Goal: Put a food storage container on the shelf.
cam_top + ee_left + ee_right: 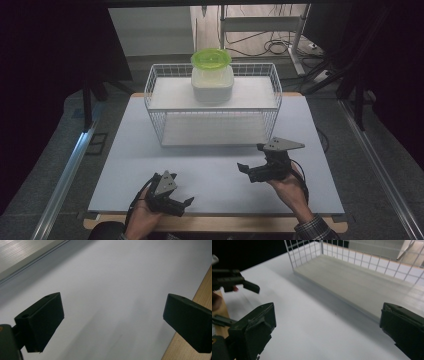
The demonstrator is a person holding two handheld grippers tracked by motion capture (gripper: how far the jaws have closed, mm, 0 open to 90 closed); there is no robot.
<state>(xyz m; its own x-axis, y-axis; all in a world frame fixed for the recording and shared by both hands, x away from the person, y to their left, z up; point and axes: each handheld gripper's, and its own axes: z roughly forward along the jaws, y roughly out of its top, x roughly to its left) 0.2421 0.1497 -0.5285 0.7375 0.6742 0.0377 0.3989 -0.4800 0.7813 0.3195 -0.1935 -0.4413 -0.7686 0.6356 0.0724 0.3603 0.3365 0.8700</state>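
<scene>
Seemingly nothing was underway: both the left claw (181,204) and right claw (252,161) hung apart and empty over the pale grey surface (210,170), well short of the lime-lidded translucent plastic container (212,76) on the white wire rack (150,90).

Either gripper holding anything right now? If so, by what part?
Nothing is held. The left gripper and the right gripper are both open over the bare white table, fingers apart. The lidded container sits untouched on the wire rack.

White lidded container (212,85) topped by an upturned lime-green bowl (211,58). Upright on the wire rack's (155,80) upper shelf, mid-width. Near the bench's (210,170) far edge.
</scene>
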